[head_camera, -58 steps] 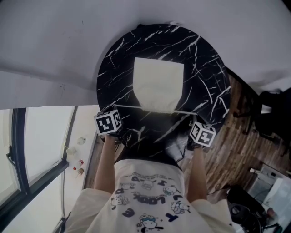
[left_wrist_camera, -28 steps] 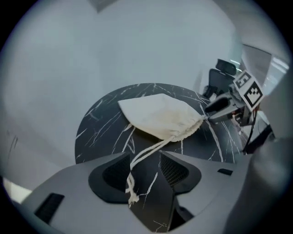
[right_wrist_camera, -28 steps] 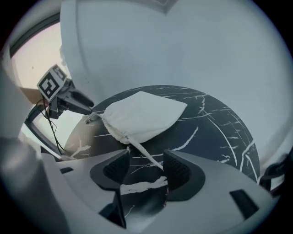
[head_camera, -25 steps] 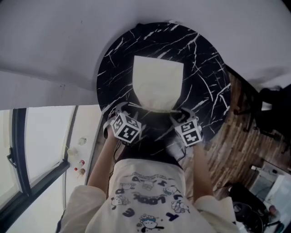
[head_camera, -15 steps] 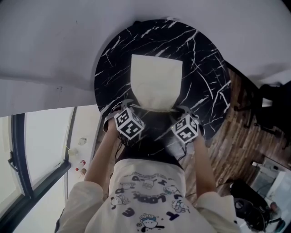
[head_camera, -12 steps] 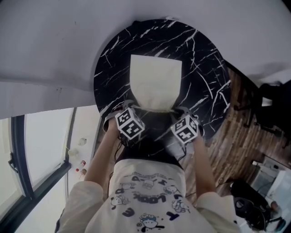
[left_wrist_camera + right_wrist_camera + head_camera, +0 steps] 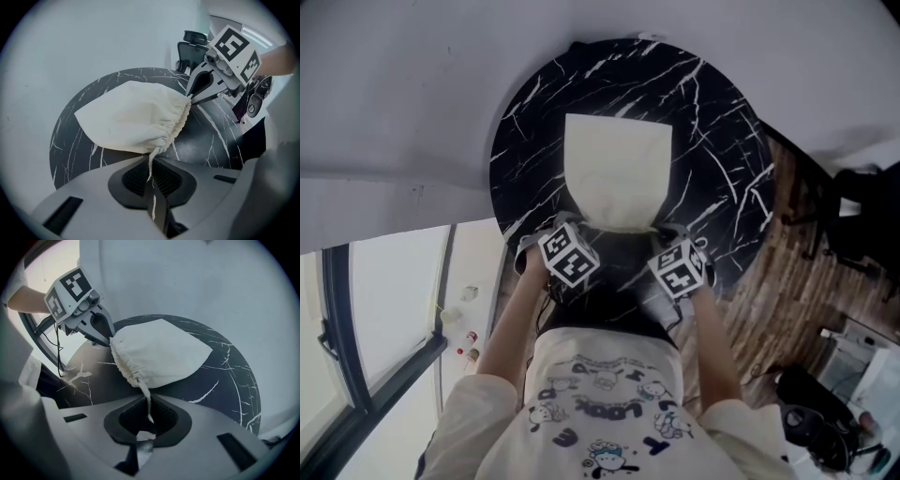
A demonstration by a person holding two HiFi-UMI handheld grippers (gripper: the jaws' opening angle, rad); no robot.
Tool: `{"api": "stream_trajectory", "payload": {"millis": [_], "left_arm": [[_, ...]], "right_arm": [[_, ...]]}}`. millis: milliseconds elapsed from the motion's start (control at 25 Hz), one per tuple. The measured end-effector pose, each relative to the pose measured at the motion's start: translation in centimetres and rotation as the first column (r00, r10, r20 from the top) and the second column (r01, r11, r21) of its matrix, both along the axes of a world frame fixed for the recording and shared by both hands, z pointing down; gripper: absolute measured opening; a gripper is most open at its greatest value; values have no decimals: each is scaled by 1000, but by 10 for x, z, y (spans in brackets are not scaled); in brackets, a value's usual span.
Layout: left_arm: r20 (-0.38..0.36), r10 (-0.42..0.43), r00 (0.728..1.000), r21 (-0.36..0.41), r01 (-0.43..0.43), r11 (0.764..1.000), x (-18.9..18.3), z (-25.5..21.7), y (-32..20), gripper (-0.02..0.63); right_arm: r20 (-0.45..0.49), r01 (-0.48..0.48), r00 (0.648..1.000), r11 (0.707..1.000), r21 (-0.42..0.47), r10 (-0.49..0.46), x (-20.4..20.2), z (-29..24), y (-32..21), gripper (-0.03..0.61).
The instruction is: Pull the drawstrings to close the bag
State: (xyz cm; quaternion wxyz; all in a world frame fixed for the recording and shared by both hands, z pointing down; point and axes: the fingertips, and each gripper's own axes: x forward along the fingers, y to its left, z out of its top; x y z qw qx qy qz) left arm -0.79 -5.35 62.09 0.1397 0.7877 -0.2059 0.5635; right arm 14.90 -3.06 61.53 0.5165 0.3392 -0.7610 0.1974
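A cream cloth drawstring bag (image 7: 617,178) lies flat on the round black marble table (image 7: 722,122), its gathered mouth toward me. My left gripper (image 7: 565,225) sits at the mouth's left corner and my right gripper (image 7: 666,230) at its right corner. In the left gripper view the left drawstring (image 7: 151,165) runs from the bag (image 7: 131,119) into my left gripper (image 7: 153,187). The jaws have just closed and pinch it. In the right gripper view the right drawstring (image 7: 146,401) leaves the bag (image 7: 159,352) and is pinched in my right gripper (image 7: 149,425), which has also just closed.
The table stands against a pale wall (image 7: 412,84). Wooden floor (image 7: 787,281) and dark office chairs (image 7: 862,216) lie to the right, and a window frame (image 7: 337,319) to the left. An office chair (image 7: 192,44) shows behind the table in the left gripper view.
Both grippers have come in from the table's near edge to the two corners of the bag's mouth. Over the last half second they have barely shifted.
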Motion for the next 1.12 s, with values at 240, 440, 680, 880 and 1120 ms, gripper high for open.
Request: {"api": "stream_trajectory", "payload": {"millis": [240,440,680,880,1120], "left_arm": [[-78,-287,955,-49,284,958,-1,-6,-1,48],[-218,-547,808,-130,532,837,2,-17,-6,46],[-240,-660,712,-132,650,749,-4,-22,-5,46],[-248,-761,599,-242,723,647,-3,-17,2,46],[-267,-795,545,-257,755,604,-12,-21,-3,46]], "right_arm": [[28,-196,980,980,36,195,7,-5,-6,21],[226,-497,840,866,-44,494,16,-9,-10,20],[281,-568,788,823,-11,548,17,-21,-13,18],[345,-663,689,747,-55,637,23,-21,-13,18],[402,-721,596,683,-113,696,30,-18,-10,18]]}}
